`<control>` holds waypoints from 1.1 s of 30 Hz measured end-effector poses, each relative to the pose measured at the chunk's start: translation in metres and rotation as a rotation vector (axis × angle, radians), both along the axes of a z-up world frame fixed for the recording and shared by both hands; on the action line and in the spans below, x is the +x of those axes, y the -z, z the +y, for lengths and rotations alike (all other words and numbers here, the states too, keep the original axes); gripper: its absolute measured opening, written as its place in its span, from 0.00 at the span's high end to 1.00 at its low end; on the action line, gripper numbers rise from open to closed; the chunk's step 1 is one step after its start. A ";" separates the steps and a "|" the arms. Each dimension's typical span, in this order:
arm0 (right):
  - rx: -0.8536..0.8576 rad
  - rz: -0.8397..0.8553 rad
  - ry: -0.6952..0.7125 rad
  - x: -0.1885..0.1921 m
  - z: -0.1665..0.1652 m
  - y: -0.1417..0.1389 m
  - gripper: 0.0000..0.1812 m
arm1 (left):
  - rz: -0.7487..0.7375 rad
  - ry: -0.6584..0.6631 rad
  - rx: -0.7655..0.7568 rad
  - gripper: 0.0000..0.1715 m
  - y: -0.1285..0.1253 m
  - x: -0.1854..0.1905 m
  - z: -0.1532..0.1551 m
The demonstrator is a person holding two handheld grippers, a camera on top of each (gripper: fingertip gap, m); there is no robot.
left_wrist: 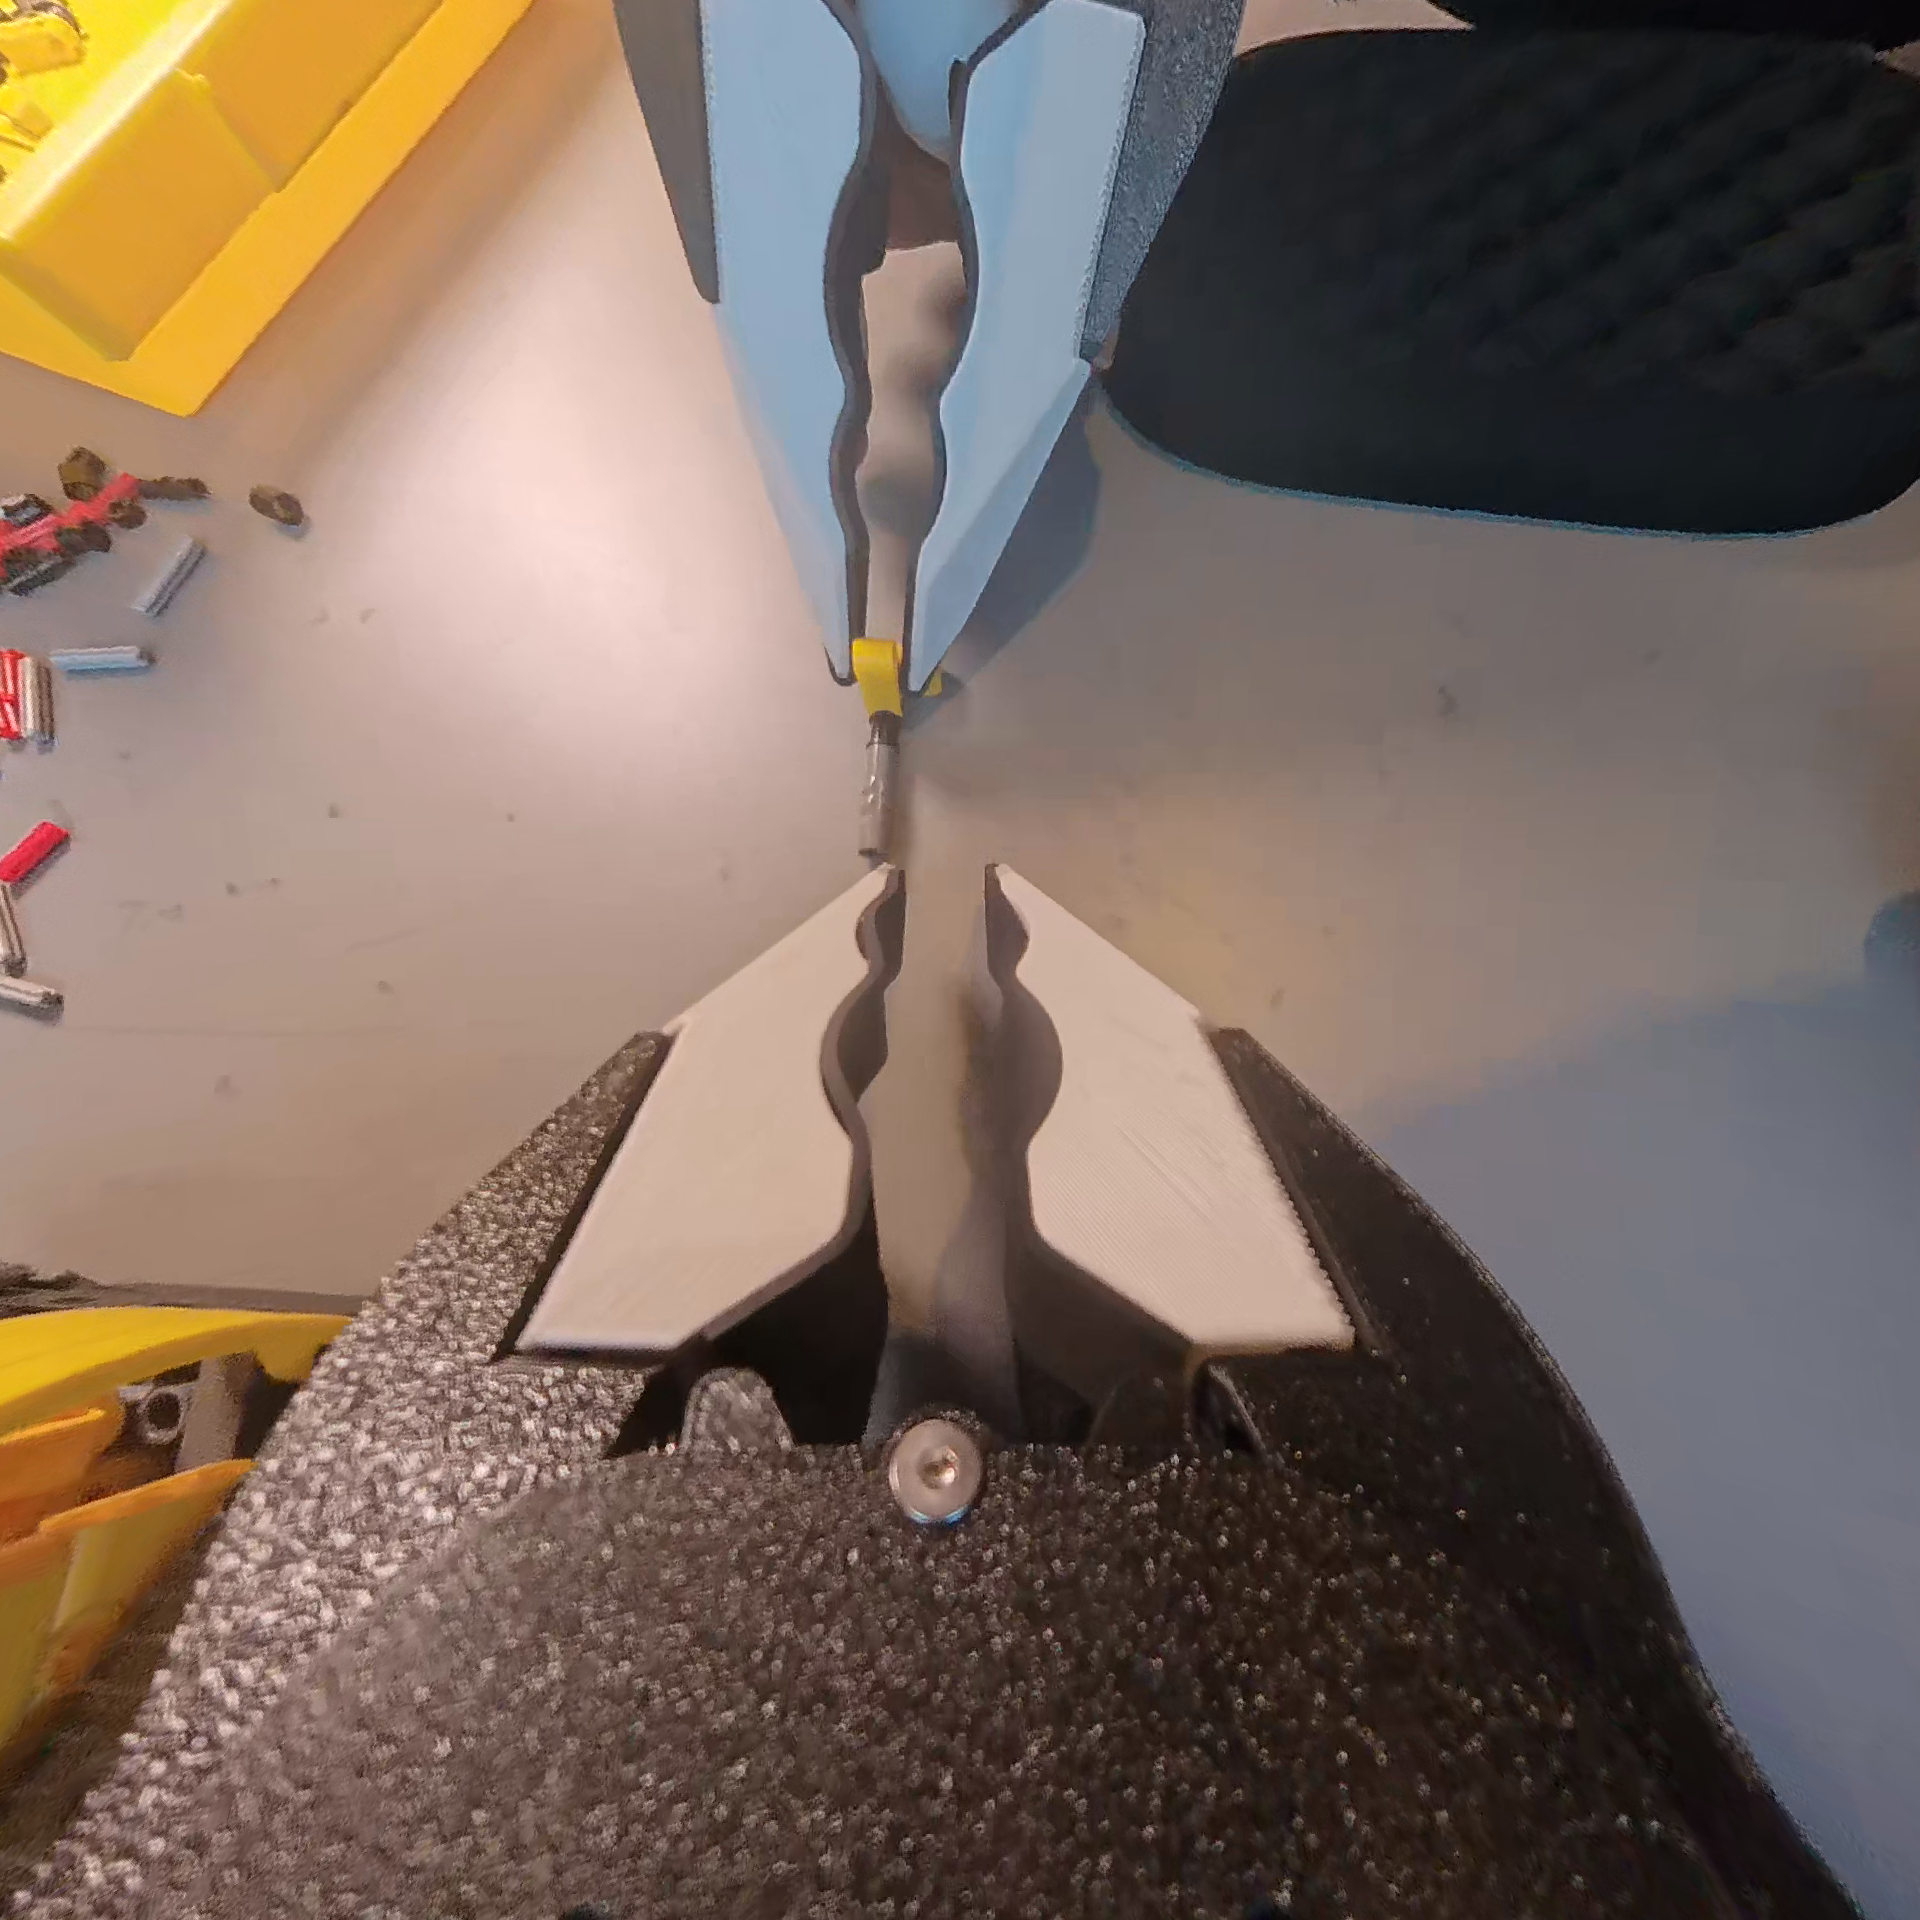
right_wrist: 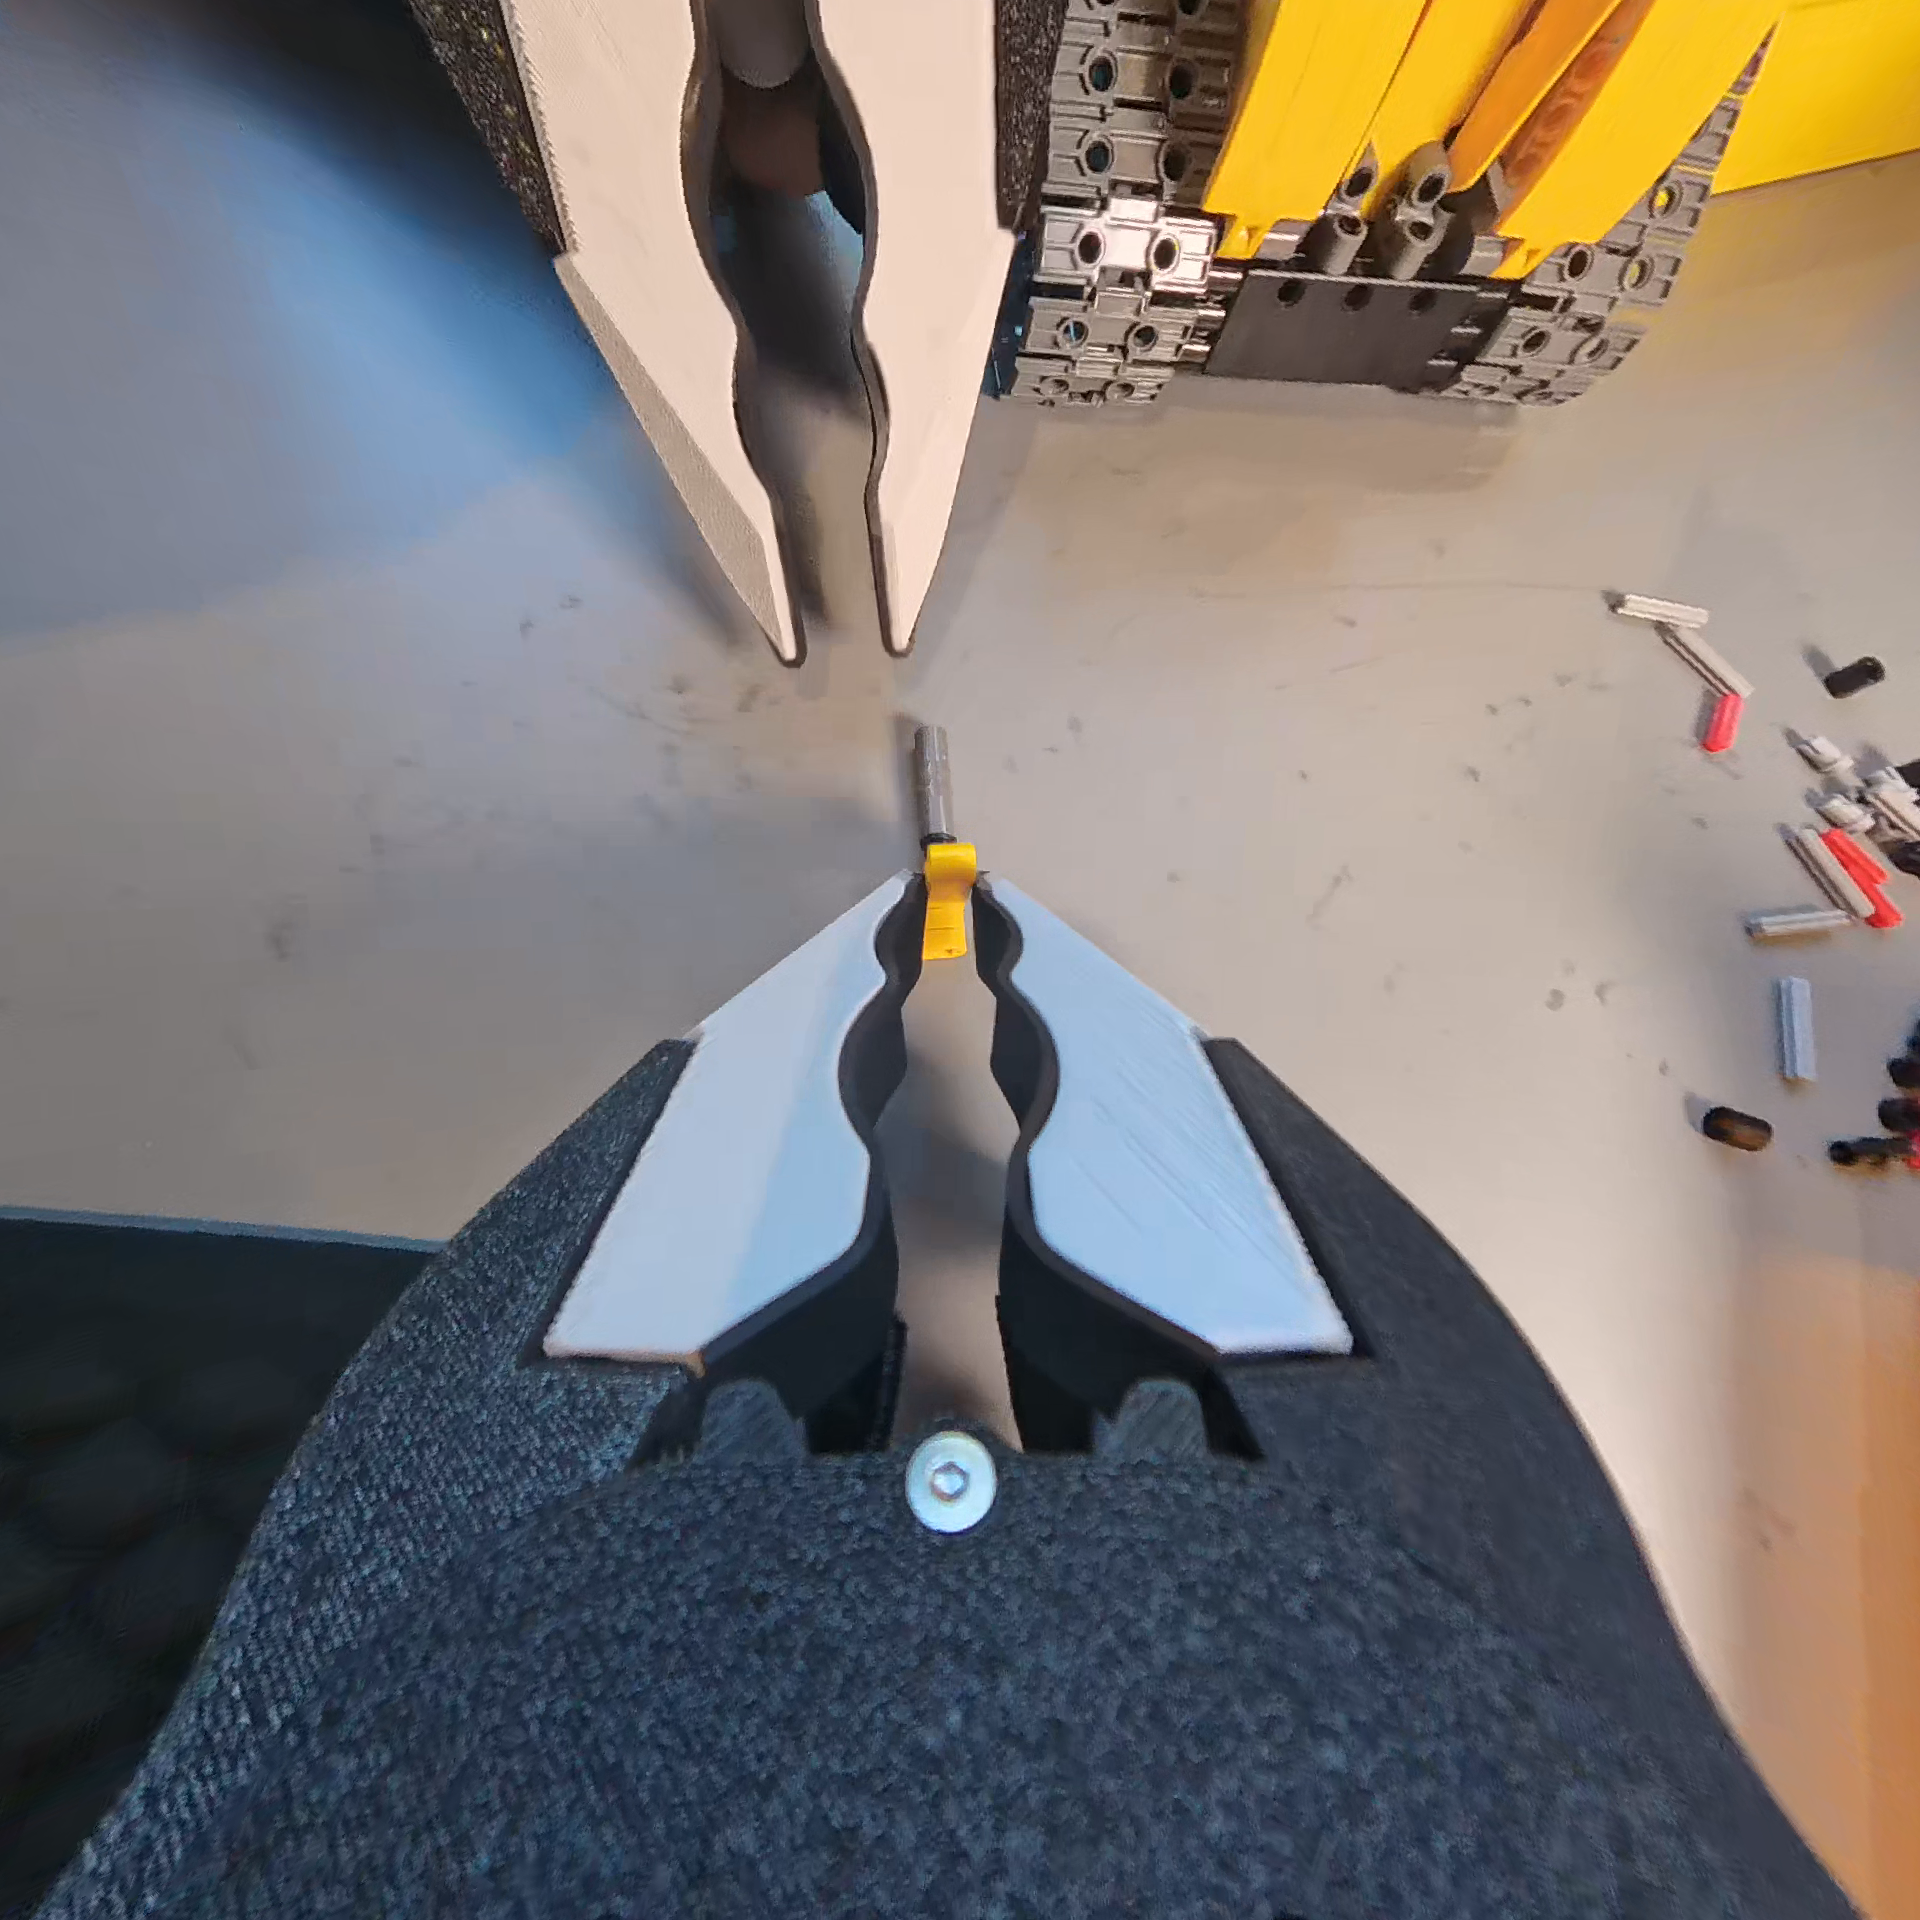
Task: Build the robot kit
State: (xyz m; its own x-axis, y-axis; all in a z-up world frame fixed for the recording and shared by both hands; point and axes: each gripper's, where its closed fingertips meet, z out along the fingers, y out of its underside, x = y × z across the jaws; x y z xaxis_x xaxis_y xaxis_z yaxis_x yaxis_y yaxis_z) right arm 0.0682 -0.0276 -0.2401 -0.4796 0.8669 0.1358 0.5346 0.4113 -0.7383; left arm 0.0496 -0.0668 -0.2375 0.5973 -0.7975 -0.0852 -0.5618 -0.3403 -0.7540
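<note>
My right gripper [right_wrist: 945, 881] is shut on a small yellow connector piece [right_wrist: 948, 899]. A short grey pin [right_wrist: 928, 779] sticks out of the connector's front, held a little above the pale table. My left gripper [left_wrist: 940, 873] faces it tip to tip. It is open with a narrow gap and holds nothing. In the left wrist view the right gripper [left_wrist: 881, 681] comes down from the top with the yellow connector [left_wrist: 876, 665], and the pin [left_wrist: 881, 790] ends just at my left fingertip [left_wrist: 888, 883]. In the right wrist view the left gripper [right_wrist: 847, 649] hangs just left of the pin's tip.
A yellow and grey brick model [right_wrist: 1351, 208] stands behind the left gripper, and shows again at the lower left [left_wrist: 104, 1455]. Loose red, grey and black pins [right_wrist: 1829, 862] lie scattered to one side. A yellow bin [left_wrist: 156, 187] and a black foam mat [left_wrist: 1507, 291] sit at the table edges. There is about 5 cm between the tips of the two grippers.
</note>
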 end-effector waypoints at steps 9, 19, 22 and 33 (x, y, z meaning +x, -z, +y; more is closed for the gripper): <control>-0.035 0.076 0.021 -0.005 0.003 -0.014 0.86 | -0.018 -0.035 0.056 0.90 -0.009 -0.004 0.004; -0.081 0.494 0.305 -0.020 0.062 -0.086 0.87 | -0.342 -0.080 0.285 0.87 -0.080 -0.010 0.003; -0.059 0.606 0.440 -0.021 0.093 -0.108 0.92 | -0.454 -0.095 0.406 0.84 -0.113 -0.015 0.000; 0.075 0.807 0.855 -0.068 0.269 -0.217 0.93 | -0.498 -0.330 0.730 0.88 -0.165 -0.074 0.000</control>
State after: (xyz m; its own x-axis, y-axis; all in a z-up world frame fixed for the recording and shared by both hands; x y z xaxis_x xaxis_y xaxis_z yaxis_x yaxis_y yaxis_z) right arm -0.0003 0.2417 -0.0232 0.5019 0.8418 0.1987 0.0468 0.2029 -0.9781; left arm -0.0244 -0.0668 -0.0722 0.8855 -0.4321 -0.1711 -0.0769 0.2268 -0.9709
